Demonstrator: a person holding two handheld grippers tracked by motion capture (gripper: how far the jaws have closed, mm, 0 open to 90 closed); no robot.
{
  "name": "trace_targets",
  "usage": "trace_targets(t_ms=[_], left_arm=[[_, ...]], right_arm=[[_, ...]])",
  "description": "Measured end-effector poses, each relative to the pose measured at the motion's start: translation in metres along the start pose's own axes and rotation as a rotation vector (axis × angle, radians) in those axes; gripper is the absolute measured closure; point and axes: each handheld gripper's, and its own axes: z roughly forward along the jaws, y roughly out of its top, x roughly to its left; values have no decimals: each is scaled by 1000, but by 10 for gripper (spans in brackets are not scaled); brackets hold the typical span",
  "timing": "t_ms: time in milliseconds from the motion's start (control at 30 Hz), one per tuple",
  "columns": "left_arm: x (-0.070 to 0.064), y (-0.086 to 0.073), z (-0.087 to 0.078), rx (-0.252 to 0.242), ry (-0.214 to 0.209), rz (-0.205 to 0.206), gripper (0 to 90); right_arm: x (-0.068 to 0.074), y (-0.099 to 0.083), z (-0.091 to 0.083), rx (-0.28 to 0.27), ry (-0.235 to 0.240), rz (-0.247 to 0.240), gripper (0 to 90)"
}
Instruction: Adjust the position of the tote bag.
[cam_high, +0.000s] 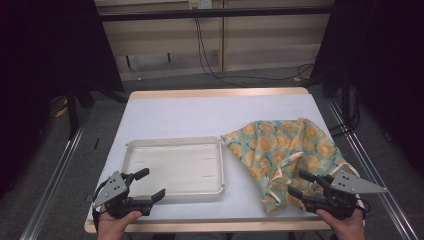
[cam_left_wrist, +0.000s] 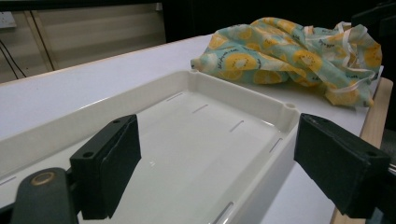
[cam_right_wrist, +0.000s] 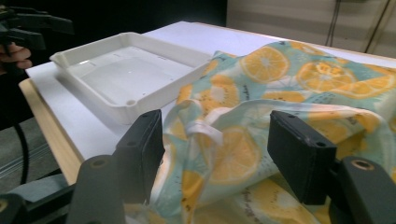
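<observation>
A crumpled teal cloth printed with orange slices (cam_high: 285, 147) lies on the right half of the white table. To its left sits an empty white tray (cam_high: 172, 141). My right gripper (cam_high: 297, 183) is open at the cloth's near edge. In the right gripper view its jaws (cam_right_wrist: 219, 144) stand either side of a raised fold of the cloth (cam_right_wrist: 289, 79) with a white strap, not clamped on it. My left gripper (cam_high: 152, 183) is open at the tray's near left corner. Its jaws (cam_left_wrist: 217, 144) hang over the tray (cam_left_wrist: 140, 95) with nothing between them. The cloth (cam_left_wrist: 289, 56) lies beyond.
The table (cam_high: 200, 112) has a wooden edge close to both hands. Metal rails (cam_high: 55, 170) run along the floor on either side. Cables (cam_high: 210, 65) hang behind the table's far edge. In the right gripper view, the left gripper (cam_right_wrist: 28, 28) appears beyond the tray (cam_right_wrist: 168, 46).
</observation>
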Motion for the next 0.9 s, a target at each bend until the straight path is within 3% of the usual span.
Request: trace_targets(t_ms=[133, 200, 333, 400, 467, 633, 667, 700, 767, 900], left_arm=[[-2, 0, 2, 3, -19, 0, 198], [-4, 0, 4, 4, -22, -3, 221], [-7, 2, 8, 17, -51, 16, 266], [-8, 2, 11, 11, -61, 0, 257], [-10, 2, 14, 26, -69, 12, 253], [-16, 4, 23, 30, -93, 12, 253], [-18, 5, 27, 40, -107, 31, 253], [-20, 5, 29, 34, -116, 18, 253], [-21, 7, 33, 36, -131, 34, 257], [-23, 14, 46, 26, -155, 26, 294]], right_arm=[[3, 2, 4, 22, 18, -18, 333], [4, 2, 7, 42, 0, -34, 322], [4, 1, 14, 75, 13, -39, 337], [2, -1, 17, 104, 14, -38, 387], [2, -3, 20, 125, -17, -42, 487], [-2, 0, 22, 118, 22, -39, 823], [-2, 2, 22, 112, 29, -36, 862], [-2, 4, 23, 107, 37, -33, 882], [-2, 8, 24, 105, 41, -37, 895], [-2, 16, 27, 87, 61, -34, 900]])
